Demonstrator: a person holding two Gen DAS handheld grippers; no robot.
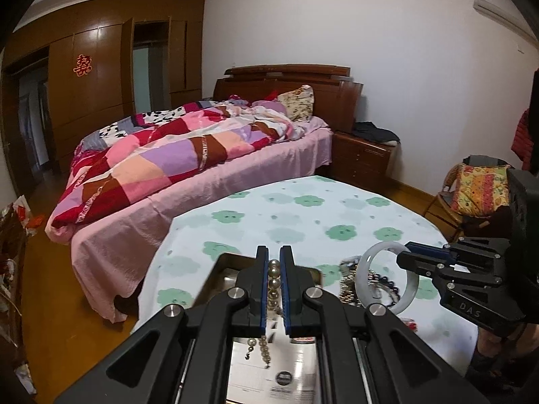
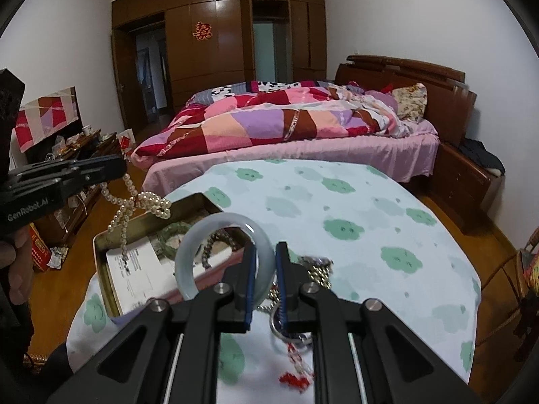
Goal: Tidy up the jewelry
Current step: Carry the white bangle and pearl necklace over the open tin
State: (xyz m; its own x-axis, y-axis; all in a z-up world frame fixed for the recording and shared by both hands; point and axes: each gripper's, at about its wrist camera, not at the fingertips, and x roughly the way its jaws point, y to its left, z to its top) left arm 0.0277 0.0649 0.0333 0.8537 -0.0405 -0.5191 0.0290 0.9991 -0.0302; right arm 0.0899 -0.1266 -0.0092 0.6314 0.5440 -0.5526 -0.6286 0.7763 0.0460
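We see 2 claws over a round counter (image 2: pixel 370 208) covered in a pale cloth with green flower prints. The left claw (image 1: pixel 274 259) is clamped on a pearl necklace (image 1: pixel 273 282); beads sit in a row between its blue pads, and loose strands hang below it. From the right wrist view, those strands (image 2: pixel 141 202) dangle in loops from the left claw (image 2: pixel 121 168) above the far left corner of a metal tin (image 2: pixel 101 235).

The tin rests at the counter's left edge. Inside it lie printed paper (image 2: pixel 134 269) and a green bangle (image 2: pixel 175 232), partly hidden.

The right claw (image 2: pixel 266 252) is closed on a pale, translucent bangle (image 2: pixel 188 252), gripping its right side while the ring stands up, raised over the tin's near right corner. In the left wrist view the same bangle (image 1: pixel 411 286) hangs from the right claw (image 1: pixel 402 257) above the counter.

Below the right claw, near the counter's near edge, lies a tangled heap of jewelry (image 2: pixel 316 266): metal chain links, a dark beaded string (image 1: pixel 387 282) and a red-and-white beaded piece (image 2: pixel 296 370). A hand (image 2: pixel 13 262) shows at the left edge of the right wrist view, holding the left claw's handle.
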